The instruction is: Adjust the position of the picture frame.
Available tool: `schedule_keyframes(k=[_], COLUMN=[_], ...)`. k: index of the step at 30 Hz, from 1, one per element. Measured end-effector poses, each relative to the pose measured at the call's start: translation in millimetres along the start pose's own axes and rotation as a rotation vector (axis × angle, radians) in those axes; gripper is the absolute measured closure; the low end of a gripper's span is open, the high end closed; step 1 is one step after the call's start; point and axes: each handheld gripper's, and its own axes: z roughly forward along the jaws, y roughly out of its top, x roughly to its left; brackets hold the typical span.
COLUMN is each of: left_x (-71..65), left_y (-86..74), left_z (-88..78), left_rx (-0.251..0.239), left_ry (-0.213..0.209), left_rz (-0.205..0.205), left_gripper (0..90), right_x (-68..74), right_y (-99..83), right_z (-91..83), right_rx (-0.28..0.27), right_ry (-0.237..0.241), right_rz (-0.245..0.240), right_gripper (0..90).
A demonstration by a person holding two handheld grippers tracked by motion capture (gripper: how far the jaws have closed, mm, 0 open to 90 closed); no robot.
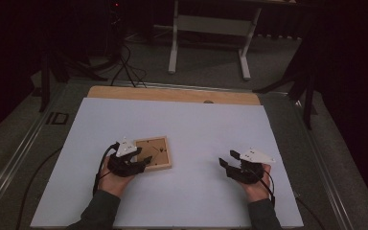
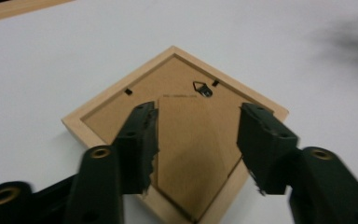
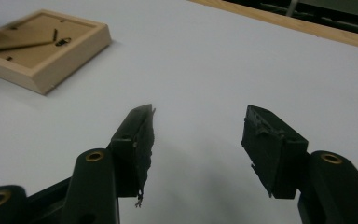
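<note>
Your left gripper points forward and to the right, low over the desk, its jaws spread apart with nothing pressed between the pads. Your right gripper points forward and to the left, jaws likewise held wide and empty. Both forearms enter from the near edge, each hand wrapped around its gripper's body.

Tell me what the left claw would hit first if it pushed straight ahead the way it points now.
Probably the wooden picture frame: the left claw stands open just above its brown back panel, pointing along it. Depth is unclear, so it might skim over.
</note>
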Motion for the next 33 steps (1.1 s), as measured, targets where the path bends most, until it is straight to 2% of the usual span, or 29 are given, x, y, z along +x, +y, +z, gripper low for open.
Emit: schedule_keyframes(k=[1,4,5,8,13,16,19,23,26,27,33], left_x=[1.6,1.4,0.0,0.6,6.8,7.0,5.0,6.2,7.9,9.6,8.6], left_y=[-1.8,-3.4,-5.5,-7.9,-15.7,-18.0,-21.4,-24.2,-25.7,-26.9,-26.9], left_z=[-2.0,-2.3,-1.6,-0.9,0.0,0.8,3.9,7.3,7.7,8.0,9.0], left_rx=[0.007,0.013,0.031,0.046,0.082,0.091,0.125,0.146,0.146,0.147,0.154], left_ry=[-0.017,-0.025,-0.006,-0.001,0.004,0.01,0.021,0.021,0.012,-0.006,-0.004], left_rz=[0.006,0.009,0.026,0.028,0.008,0.006,0.035,0.041,0.03,0.021,0.031], left_gripper=[42.3,36.7,32.9,28.7,22.3,20.8,20.0,20.0,19.3,19.9,20.0], right_x=[1.6,3.9,5.2,6.3,8.1,8.7,10.2,12.7,14.3,15.8,20.0], right_y=[1.5,4.3,6.4,8.4,14.3,16.4,20.2,24.0,25.7,27.7,31.0], right_z=[0.7,1.7,2.4,3.3,6.9,8.2,12.1,15.7,17.3,19.1,25.0], right_rx=[-0.002,-0.012,-0.019,-0.024,-0.034,-0.04,-0.042,-0.044,-0.044,-0.046,-0.035], right_ry=[0.005,0.014,0.019,0.023,0.029,0.034,0.039,0.043,0.044,0.049,0.059], right_rz=[0.002,0.003,0.006,0.013,0.012,0.015,0.018,0.013,0.011,0.009,-0.004], right_gripper=[42.1,41.9,41.8,41.8,41.6,41.6,41.2,40.9,40.7,40.6,40.0])
